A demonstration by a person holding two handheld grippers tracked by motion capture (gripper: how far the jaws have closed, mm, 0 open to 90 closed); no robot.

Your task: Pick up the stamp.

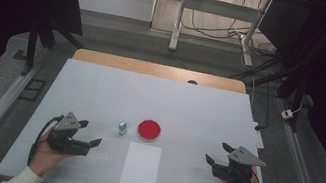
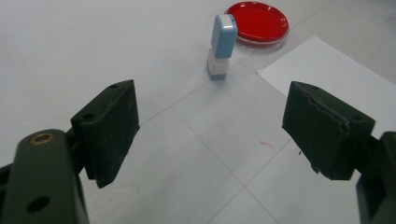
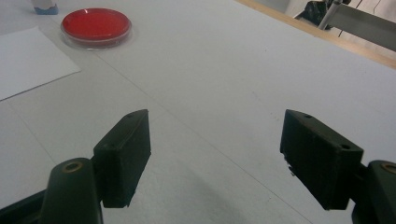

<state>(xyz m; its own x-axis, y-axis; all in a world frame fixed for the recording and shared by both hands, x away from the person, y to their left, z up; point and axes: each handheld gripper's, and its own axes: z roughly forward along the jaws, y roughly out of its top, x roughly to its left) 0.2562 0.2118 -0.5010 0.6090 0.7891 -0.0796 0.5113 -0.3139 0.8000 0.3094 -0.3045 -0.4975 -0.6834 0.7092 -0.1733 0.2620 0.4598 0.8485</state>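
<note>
- White counter fills the high view, with dark floor and a desk frame behind it at twelve o'clock. I have the left tool at eight o'clock and the right tool at four o'clock, both resting low with their jaws spread wide and nothing between them. At centre stands a small blue-and-white stamp, a red dish just beside it at its three o'clock, and a white sheet of paper lies flat at six o'clock from the dish.
- From the left gripper view, the left tool is wide open and empty. The stamp stands upright at twelve o'clock, apart from the jaws, with the dish behind it and the paper at two o'clock. I judge the stamp light, rigid and easy to tip; I would close on its flat sides at mid-height.
- From the right gripper view, the right tool is likewise wide open and empty. The dish lies at eleven o'clock, well apart, and the paper at ten o'clock.
</note>
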